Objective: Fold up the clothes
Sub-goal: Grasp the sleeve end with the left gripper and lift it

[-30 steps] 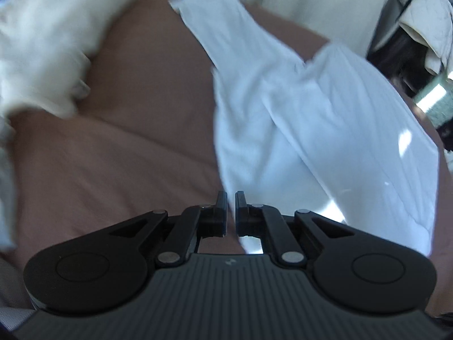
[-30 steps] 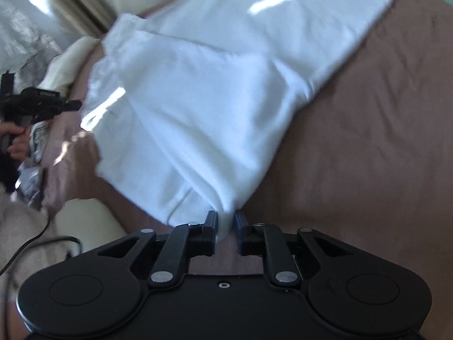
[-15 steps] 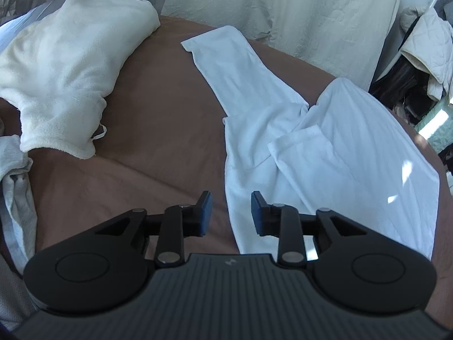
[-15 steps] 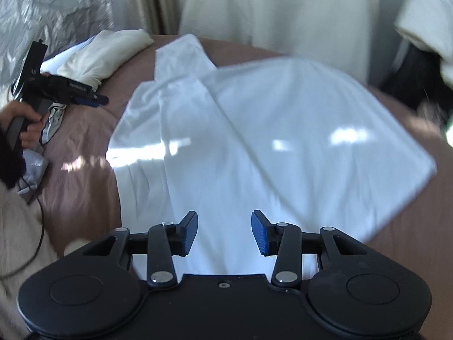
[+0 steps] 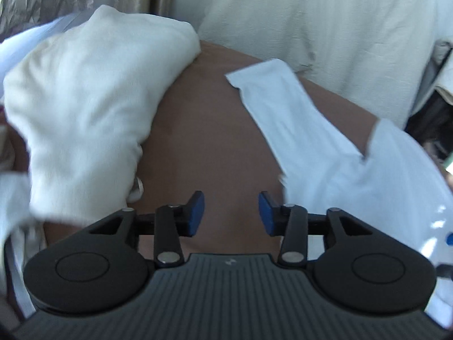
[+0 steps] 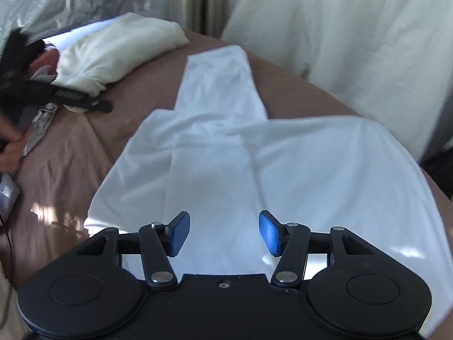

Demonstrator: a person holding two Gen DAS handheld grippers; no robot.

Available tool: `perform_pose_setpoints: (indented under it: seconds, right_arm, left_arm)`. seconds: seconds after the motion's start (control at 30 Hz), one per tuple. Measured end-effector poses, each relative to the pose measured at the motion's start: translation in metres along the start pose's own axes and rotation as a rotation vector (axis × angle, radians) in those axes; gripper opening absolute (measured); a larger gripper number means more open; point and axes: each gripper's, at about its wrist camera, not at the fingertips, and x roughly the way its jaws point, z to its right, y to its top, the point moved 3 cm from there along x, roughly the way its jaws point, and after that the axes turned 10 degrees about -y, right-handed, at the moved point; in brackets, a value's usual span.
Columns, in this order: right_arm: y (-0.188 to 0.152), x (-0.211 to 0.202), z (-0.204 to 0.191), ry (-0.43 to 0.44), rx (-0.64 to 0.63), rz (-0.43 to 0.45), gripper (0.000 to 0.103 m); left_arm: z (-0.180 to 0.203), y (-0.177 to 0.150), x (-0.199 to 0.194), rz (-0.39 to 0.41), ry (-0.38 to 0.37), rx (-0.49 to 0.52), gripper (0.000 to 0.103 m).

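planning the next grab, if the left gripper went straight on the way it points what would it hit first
Probably the bare brown bedcover. The open left gripper has nothing between its jaws, which have just been opening. The cream towel lies to its left and the white shirt to its right, though depth is hard to judge.

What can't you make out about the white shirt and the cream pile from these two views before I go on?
- White shirt, right wrist view: near hem hidden behind the right gripper, open.
- Same shirt, left wrist view: right side cut by the frame edge, blurred.
- Cream pile, left wrist view: blurred, garment type unclear.
- Left gripper open over bare brown bedcover.
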Motion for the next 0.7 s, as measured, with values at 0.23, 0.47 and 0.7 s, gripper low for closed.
perform_pose_setpoints:
  seconds: [0.23,0.47,0.7]
  right_arm:
    - [-0.02,0.031,0.027,0.044,0.084,-0.037,0.059]
    - [-0.035,0.044,0.077,0.03,0.181,-0.008,0.059]
    - [-0.051,0.044,0.11,0.073,0.241,0.0,0.059]
  left_arm:
    - [-0.01,0.034,0.071,-0.036,-0.182,-0.088,0.042]
    - [0.0,0.068,0.139,-0.1,-0.301,-0.212,0.065]
    - [0.018,0.078,0.165,-0.076,-0.246,-0.114,0.084]
